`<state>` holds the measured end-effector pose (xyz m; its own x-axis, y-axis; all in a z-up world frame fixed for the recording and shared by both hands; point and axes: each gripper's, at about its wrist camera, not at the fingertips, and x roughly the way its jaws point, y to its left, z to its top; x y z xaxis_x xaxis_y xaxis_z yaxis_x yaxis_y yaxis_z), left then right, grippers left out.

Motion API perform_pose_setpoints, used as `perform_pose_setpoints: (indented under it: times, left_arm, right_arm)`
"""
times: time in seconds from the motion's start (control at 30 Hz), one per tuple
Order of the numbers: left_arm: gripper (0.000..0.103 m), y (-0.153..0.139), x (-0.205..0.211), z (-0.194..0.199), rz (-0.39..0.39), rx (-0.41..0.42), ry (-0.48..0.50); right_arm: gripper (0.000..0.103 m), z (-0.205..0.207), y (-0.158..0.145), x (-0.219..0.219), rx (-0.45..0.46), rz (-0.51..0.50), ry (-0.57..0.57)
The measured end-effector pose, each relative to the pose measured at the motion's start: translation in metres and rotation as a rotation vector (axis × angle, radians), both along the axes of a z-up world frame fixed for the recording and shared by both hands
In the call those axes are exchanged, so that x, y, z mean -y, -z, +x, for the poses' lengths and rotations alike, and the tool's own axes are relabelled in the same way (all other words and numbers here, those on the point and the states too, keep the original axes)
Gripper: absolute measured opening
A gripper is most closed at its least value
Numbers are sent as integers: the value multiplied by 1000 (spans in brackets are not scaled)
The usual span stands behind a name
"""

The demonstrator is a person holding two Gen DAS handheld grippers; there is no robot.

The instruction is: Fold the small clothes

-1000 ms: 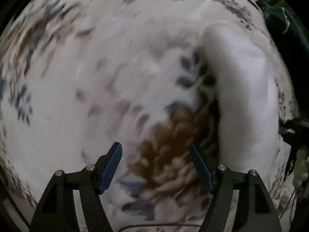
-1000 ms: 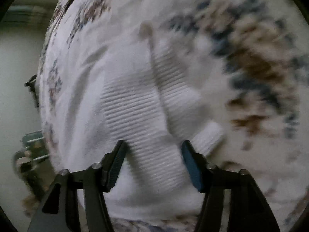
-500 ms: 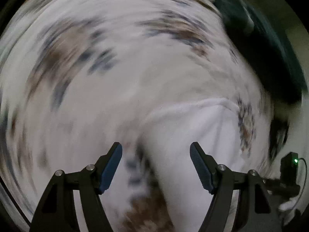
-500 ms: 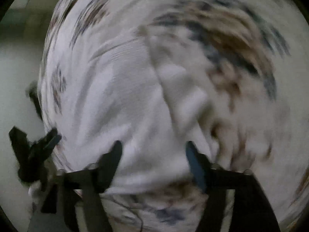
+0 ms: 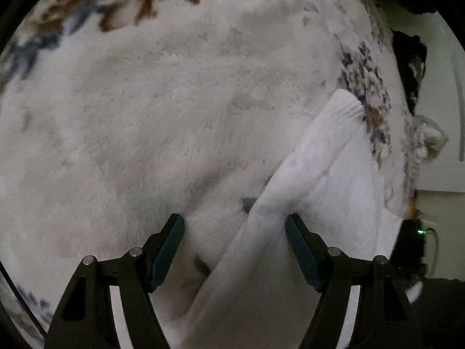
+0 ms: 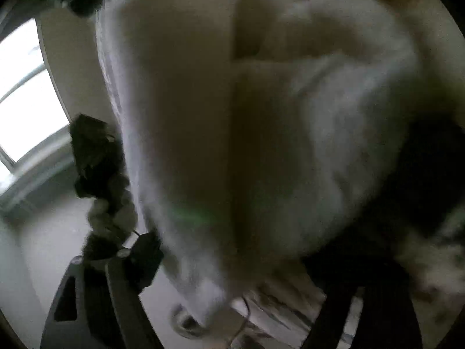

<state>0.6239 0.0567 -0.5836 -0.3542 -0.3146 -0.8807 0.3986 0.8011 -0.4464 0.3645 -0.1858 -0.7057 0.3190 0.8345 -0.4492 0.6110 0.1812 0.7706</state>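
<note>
White fluffy blanket (image 5: pixel 162 122) with floral print lies under the white garment (image 5: pixel 305 174). Left gripper (image 5: pixel 234 250) fingers stand open around its sleeve. Right gripper (image 6: pixel 232 261) is covered by blurred cloth; I cannot tell its state.

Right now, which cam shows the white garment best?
Left wrist: the white garment lies in focus on the fluffy blanket, ribbed cuff visible. Right wrist shows it only as a blurred mass pressed against the lens, hiding the fingers.
</note>
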Motion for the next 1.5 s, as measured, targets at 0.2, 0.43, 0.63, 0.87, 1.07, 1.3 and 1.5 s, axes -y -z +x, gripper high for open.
perform_pose_setpoints:
  times: [0.2,0.43,0.63,0.87,1.07,1.3,1.5]
  left_arm:
    - [73,-7,-23,1,-105,-69,-52]
    - [80,-18,-71,5,-479,-234,-307]
    - [87,8,-52,-20,-312,-278,-166]
    - [88,-4,-3,-54,-296,-244,-63]
    - [33,-30,-38,-69,-287,-135,-287]
    - [30,-60,-110,-123,-349,-86,-652]
    - [33,-81,-175,-226,-324,-50,-979]
  right_arm:
    - [89,-2,9,-7,22,63,62]
    - [89,-23,7,-13,-6,102,28]
    - [90,-19,13,-28,4,111,1]
    - [90,-22,10,-40,4,127,32]
    - [59,-13,-10,-52,31,43,40]
    - [46,17,-61,-67,120,-155,-138]
    - [41,77,-104,-78,194,-271,-412]
